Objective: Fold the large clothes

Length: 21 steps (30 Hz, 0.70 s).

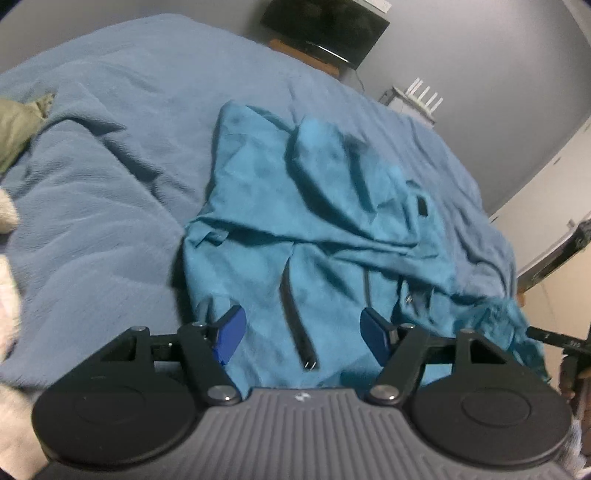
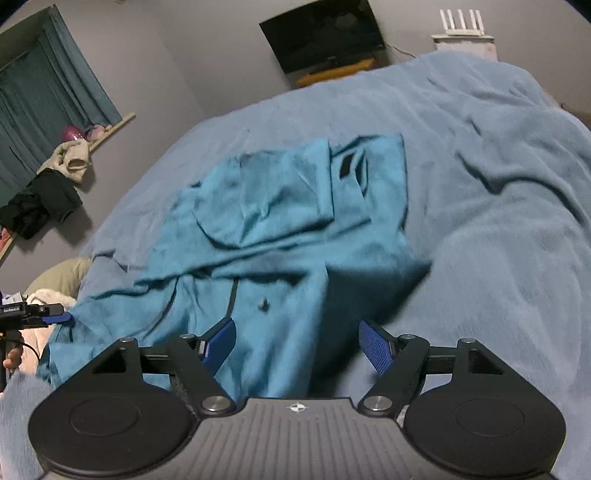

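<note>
Both grippers, left (image 1: pixel 301 338) and right (image 2: pixel 297 345), hover spread above garment (image 1: pixel 295 221).

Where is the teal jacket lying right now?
The teal jacket lies crumpled on the blue bedspread, straight ahead of both open tools in both wrist views, with the wall TV beyond the far edge of the bed.

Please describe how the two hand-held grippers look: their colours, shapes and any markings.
The left hand-held gripper and right hand-held gripper look alike: blue ribbed fingers on black linkage arms with silver pivot bolts, two black round discs, and a grey ribbed body bearing a small white emblem.
</note>
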{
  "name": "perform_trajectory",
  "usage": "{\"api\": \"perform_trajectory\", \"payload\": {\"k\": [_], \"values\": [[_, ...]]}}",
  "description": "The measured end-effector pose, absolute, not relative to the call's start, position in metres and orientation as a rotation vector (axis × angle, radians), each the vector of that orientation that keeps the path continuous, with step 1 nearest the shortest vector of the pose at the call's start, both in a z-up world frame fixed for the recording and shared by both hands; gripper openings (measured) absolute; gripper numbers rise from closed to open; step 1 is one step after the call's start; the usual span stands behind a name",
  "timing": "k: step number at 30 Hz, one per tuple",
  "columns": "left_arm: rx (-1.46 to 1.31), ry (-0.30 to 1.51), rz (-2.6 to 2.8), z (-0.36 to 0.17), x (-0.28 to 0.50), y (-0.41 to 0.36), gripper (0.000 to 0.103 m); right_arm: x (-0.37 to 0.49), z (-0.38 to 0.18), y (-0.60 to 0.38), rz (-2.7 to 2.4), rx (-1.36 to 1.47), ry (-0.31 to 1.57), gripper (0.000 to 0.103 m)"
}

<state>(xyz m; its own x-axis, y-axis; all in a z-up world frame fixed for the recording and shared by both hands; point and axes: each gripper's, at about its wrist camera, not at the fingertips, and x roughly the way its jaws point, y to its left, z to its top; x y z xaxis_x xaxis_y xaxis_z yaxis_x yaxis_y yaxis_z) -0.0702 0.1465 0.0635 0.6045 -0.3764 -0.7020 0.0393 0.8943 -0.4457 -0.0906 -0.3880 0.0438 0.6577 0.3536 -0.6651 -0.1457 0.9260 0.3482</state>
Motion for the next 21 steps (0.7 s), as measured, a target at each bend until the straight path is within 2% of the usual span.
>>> {"api": "perform_trajectory", "payload": {"k": [9, 14, 21], "values": [[-0.369, 0.938, -0.201, 0.062, -0.108, 0.143, 0.067, -0.135, 0.03, -0.379, 0.321, 0.25, 0.87, 0.076], [-0.349, 0.975, -0.209, 0.056, -0.127, 0.141, 0.067, -0.149, 0.024, -0.377, 0.358, 0.283, 0.897, 0.07], [-0.386, 0.922, -0.127, 0.061, -0.149, 0.156, 0.067, -0.157, 0.024, -0.374, 0.368, 0.303, 0.886, 0.066]]}}
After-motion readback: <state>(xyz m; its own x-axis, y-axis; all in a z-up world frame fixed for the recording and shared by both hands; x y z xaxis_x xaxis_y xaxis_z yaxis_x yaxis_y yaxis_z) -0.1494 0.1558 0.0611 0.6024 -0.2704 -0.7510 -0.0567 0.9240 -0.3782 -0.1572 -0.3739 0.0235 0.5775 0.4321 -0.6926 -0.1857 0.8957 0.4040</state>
